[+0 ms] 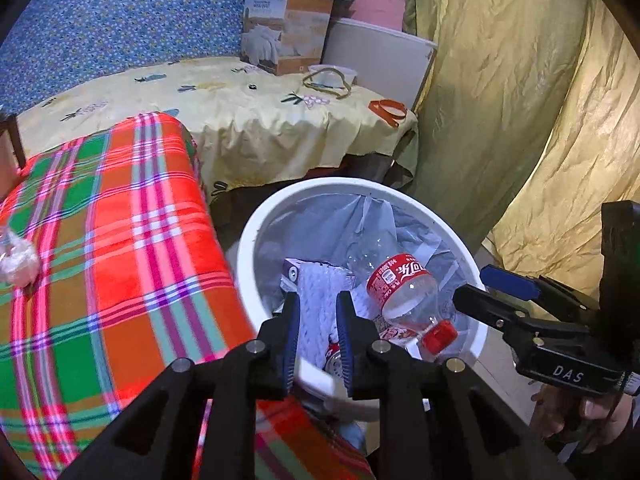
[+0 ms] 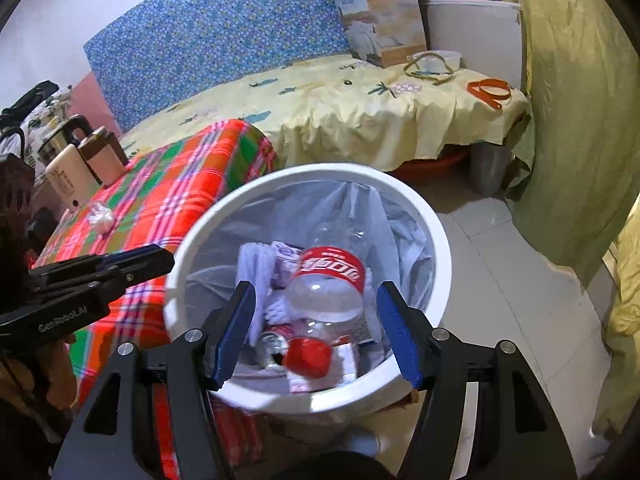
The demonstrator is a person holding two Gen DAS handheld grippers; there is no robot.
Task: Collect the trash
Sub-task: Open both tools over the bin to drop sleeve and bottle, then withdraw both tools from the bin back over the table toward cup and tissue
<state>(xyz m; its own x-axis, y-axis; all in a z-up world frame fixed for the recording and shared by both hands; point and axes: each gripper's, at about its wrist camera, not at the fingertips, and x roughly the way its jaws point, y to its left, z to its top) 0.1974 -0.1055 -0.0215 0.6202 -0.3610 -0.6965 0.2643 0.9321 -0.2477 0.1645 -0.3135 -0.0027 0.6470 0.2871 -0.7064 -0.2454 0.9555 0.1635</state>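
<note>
A white bin (image 1: 256, 236) with a clear liner stands beside the plaid-covered table (image 1: 112, 248). In it lie a clear plastic bottle with a red label (image 1: 404, 288), a white cloth (image 1: 320, 300), a carton and a can (image 2: 272, 346). My left gripper (image 1: 318, 340) hangs over the bin's near rim, jaws a little apart, nothing between them. My right gripper (image 2: 316, 332) is open above the bin (image 2: 436, 240), with the bottle (image 2: 328, 292) below it. A crumpled white wrapper (image 1: 16, 258) lies on the table, also in the right wrist view (image 2: 100, 216).
A bed with a yellow sheet (image 1: 240, 108) stands behind, carrying a cardboard box (image 1: 286, 28), a bowl with rope and an orange strap (image 1: 388, 110). Yellow-green curtains (image 1: 500, 100) hang at right. A kettle and flasks (image 2: 76, 164) stand at the table's far left. Tiled floor (image 2: 500, 280) lies right of the bin.
</note>
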